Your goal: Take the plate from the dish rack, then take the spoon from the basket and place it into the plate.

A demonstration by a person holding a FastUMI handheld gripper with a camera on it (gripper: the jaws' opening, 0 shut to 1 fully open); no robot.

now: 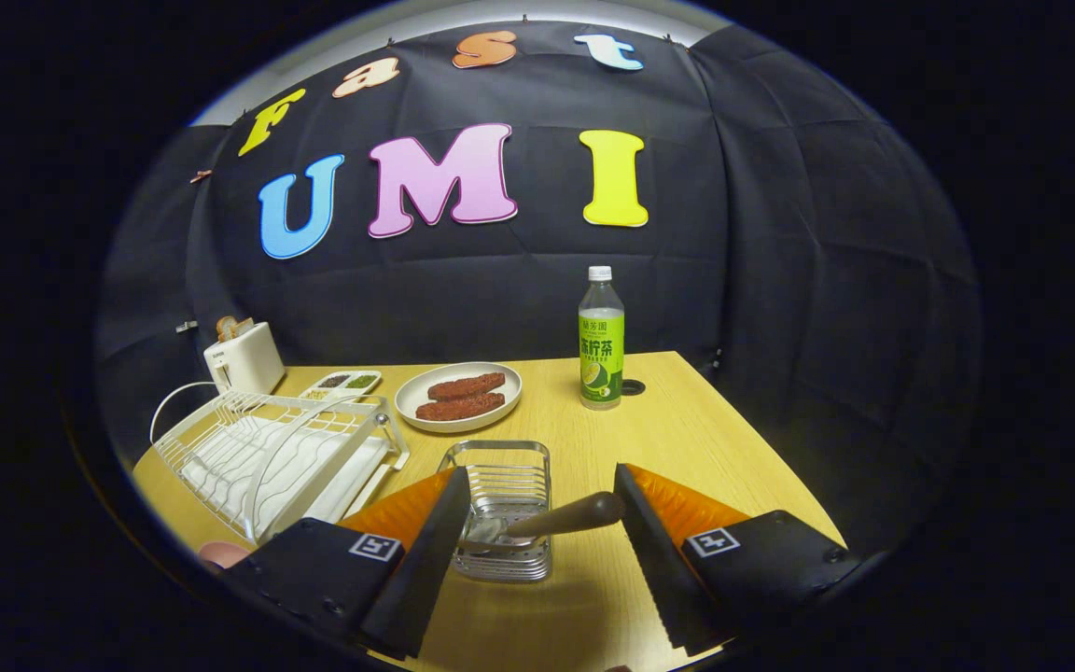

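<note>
— Any writing to be read on the table?

— Only on the clear plastic bottle with a white cap [600,297]: a green printed label [601,359] with characters and a lime picture, left unread here.

— Numbers or brand names elsewhere?

— None legible.

— Signs, then?

— Two. A square black-and-white coded marker [376,546] on the left side of the handheld gripper [537,471], and a second square marker [712,541] on the right side. Fingers spread wide apart, flanking the silver wire basket [500,467].
</note>
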